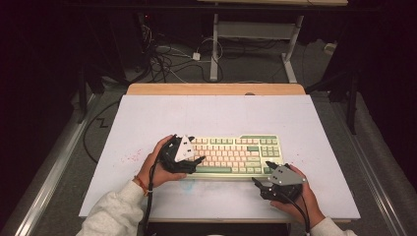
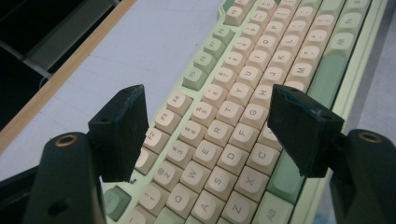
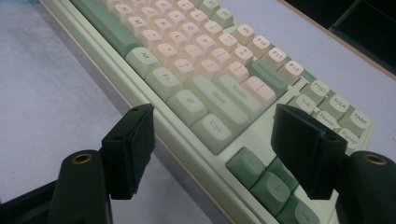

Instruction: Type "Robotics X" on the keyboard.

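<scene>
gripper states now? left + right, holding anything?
Left gripper: jaws open over the left end of the keyboard, holding nothing.
Right gripper: jaws open at the keyboard's right front corner, holding nothing.

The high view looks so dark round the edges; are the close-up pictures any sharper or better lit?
High view: the white table is lit, the floor around it nearly black. Left gripper view: near keys of the keyboard crisp, far rows soft. Right gripper view: key legends readable, the far end blurred; no harsh glare.
</scene>
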Tool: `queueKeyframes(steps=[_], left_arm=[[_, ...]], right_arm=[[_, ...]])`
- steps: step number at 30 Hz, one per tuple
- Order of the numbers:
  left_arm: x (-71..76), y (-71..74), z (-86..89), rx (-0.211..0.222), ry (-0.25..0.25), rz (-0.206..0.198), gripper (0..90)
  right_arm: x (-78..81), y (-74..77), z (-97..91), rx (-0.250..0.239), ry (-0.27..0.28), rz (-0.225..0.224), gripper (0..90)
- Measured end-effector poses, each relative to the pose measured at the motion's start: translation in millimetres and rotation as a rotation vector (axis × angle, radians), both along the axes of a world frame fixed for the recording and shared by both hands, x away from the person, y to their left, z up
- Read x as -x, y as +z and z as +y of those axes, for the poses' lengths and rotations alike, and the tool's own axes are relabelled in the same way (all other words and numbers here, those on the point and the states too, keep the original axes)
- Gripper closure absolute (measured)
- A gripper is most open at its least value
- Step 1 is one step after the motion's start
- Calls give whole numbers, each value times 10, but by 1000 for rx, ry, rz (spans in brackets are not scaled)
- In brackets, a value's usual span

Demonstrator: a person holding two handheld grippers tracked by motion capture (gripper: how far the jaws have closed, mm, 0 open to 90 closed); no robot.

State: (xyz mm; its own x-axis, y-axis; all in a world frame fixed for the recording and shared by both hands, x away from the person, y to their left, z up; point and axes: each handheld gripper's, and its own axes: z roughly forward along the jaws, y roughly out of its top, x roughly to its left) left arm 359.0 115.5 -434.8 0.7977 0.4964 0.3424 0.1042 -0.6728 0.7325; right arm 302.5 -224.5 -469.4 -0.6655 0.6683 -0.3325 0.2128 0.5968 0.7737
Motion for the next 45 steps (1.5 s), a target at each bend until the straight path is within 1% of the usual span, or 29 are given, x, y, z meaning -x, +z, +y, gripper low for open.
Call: queueKeyframes(steps=[4, 5, 7, 12, 16, 18, 19, 21, 24, 25, 27, 28, 29, 33, 35, 37, 40, 42, 43, 45], left_arm=[[58, -30, 85, 2, 6, -10, 233], [72, -38, 106, 0, 10, -13, 228], [95, -51, 154, 3, 15, -15, 218], [150, -91, 259, -10, 34, -23, 202], [195, -122, 341, -5, 51, -29, 202], [220, -138, 384, -6, 70, -42, 213], [229, -148, 411, 2, 78, -38, 214], [252, -174, 458, 12, 89, -31, 214], [292, -215, 519, 3, 99, -26, 209], [304, -228, 539, 8, 100, -15, 207], [333, -255, 570, 8, 109, -13, 205], [346, -263, 585, 11, 110, -5, 205], [361, -272, 595, 13, 113, -5, 205], [405, -298, 634, 19, 126, 4, 205], [423, -307, 646, 17, 124, 11, 205], [441, -317, 654, 16, 128, 12, 205], [461, -336, 668, 13, 130, 27, 205], [474, -351, 671, 4, 130, 34, 205], [479, -356, 672, 7, 128, 42, 205], [493, -362, 669, 8, 129, 43, 205]], right_arm=[[19, 7, -3, -4, 20, 5, 436], [26, 9, -2, -7, 29, 6, 495], [39, 19, -3, -20, 49, 14, 576], [48, 36, 6, -35, 70, 34, 778], [41, 40, 19, -34, 85, 52, 869], [42, 33, 32, -32, 99, 62, 893], [40, 31, 41, -27, 100, 64, 898], [29, 32, 54, -36, 107, 76, 900], [10, 42, 76, -37, 111, 79, 900], [3, 43, 84, -39, 114, 78, 900], [-15, 49, 103, -37, 114, 80, 900], [-28, 52, 111, -40, 117, 83, 900], [-37, 53, 124, -47, 116, 85, 900], [-80, 78, 166, -43, 122, 82, 900], [-105, 97, 183, -43, 124, 76, 900], [-130, 113, 195, -52, 121, 79, 900], [-168, 135, 215, -59, 125, 83, 900], [-204, 152, 242, -56, 133, 89, 900], [-223, 159, 262, -52, 131, 86, 900], [-265, 176, 304, -52, 132, 83, 900]])
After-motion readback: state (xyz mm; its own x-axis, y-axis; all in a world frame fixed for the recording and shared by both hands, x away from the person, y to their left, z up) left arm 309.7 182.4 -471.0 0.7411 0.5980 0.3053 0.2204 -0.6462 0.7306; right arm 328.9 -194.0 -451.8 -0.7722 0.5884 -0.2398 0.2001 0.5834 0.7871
